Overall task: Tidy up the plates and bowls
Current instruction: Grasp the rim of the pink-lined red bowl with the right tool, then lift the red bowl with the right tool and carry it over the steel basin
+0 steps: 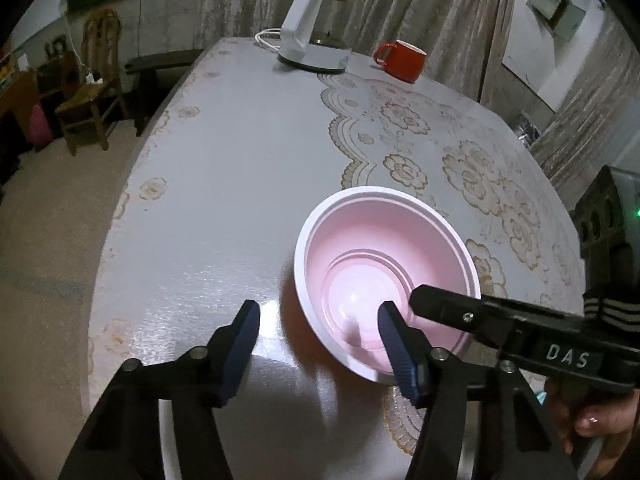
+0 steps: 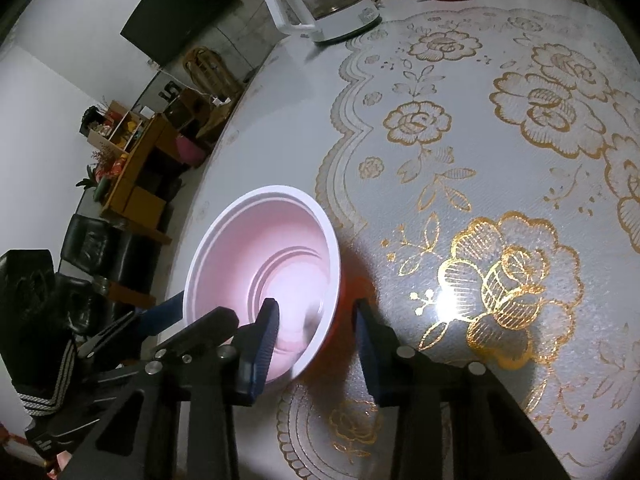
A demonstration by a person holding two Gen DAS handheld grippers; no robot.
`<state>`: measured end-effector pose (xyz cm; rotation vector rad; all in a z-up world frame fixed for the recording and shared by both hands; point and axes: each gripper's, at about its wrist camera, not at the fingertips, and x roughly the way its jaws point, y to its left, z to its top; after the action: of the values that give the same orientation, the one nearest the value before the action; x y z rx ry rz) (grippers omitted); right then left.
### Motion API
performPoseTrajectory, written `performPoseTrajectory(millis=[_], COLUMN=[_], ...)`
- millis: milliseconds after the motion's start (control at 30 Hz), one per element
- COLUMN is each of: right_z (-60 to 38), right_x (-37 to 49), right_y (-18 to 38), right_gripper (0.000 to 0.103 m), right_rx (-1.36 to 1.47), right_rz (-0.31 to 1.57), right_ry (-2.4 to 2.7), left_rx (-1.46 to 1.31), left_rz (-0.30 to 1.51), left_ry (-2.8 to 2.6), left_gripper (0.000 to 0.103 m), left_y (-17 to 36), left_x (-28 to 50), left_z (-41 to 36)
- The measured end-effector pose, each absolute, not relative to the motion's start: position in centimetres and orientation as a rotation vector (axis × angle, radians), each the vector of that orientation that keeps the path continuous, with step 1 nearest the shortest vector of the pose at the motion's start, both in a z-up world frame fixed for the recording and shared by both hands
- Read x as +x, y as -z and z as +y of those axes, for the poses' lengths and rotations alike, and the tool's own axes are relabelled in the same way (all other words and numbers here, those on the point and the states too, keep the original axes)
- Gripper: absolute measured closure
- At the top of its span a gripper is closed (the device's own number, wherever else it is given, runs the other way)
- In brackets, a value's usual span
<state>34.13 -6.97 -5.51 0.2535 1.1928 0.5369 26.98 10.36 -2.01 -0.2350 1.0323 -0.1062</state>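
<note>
A bowl (image 1: 360, 264), pink inside with a white rim and a red outer wall, stands on the table near its front. My left gripper (image 1: 320, 320) is open and straddles the bowl's left rim, one blue pad outside and the other inside, neither pressing. From the opposite side my right gripper (image 2: 316, 320) straddles the rim of the same bowl (image 2: 272, 248); it is open too, with a gap at both pads. The right gripper's finger (image 1: 440, 304) shows over the bowl in the left wrist view. One blue finger (image 2: 160, 312) of the left gripper shows in the right wrist view.
The table (image 1: 240, 160) has a grey cover with gold flower lace (image 2: 520, 160). A white electric kettle (image 1: 308, 40) and a red mug (image 1: 402, 60) stand at its far edge. A wooden chair (image 1: 92, 92) and shelves stand beyond the table's left edge.
</note>
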Motion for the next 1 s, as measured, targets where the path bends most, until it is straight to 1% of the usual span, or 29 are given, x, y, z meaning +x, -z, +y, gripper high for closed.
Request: performPoseTrajectory(millis=[33,100,200,233,267,333,367,400,667,1000], right_z=[-6.9,-6.9,-7.0,-7.0,-7.0,-7.0,-7.0,-7.0,-7.2,-8.4], right_x=[34.2,34.2,34.2,34.2,34.2,34.0,33.9,33.8,32.3,28.2], right_y=[5.6,5.8,6.2,6.3,6.5,6.6,6.7,6.7,5.0,1.8], right_gripper=[0.069,0.071,0.077,0.079,0.083,0.089,0.092,0.092,0.093,0.093], right_rx=[0.256,0.261,0.267,0.268,0.268,0.265,0.263,0.262,0.264,0.294], right_rz=[1.196,1.203,1.211,1.215,1.218,1.226,1.226,1.224,1.179,1.116], right_ry=[-0.539,-0.545,-0.548,-0.547,-0.549,-0.542,-0.538,-0.539,-0.564,-0.605], left_rx=[-0.237,-0.237,-0.239,-0.245,-0.260,-0.279,-0.287,-0.292,-0.239,-0.209], left_rz=[1.034,1.043,1.071,1.083,1.092,1.099,1.100,1.100,1.029,0.897], left_ry=[0.109,0.116,0.120,0.125,0.136,0.155,0.171,0.182,0.183,0.204], left_gripper=[0.044,0.052,0.059,0.060,0.063,0.070,0.076,0.079,0.080,0.079], left_y=[2.0,2.2,2.6,2.8,3.0,3.3,3.4,3.4,1.4,-2.6], left_x=[27.0,27.2,27.5,27.6,27.7,27.7,27.7,27.6,25.8,19.9], left_z=[10.4,10.3,10.2,10.2,10.3,10.2,10.2,10.1,9.5,8.5])
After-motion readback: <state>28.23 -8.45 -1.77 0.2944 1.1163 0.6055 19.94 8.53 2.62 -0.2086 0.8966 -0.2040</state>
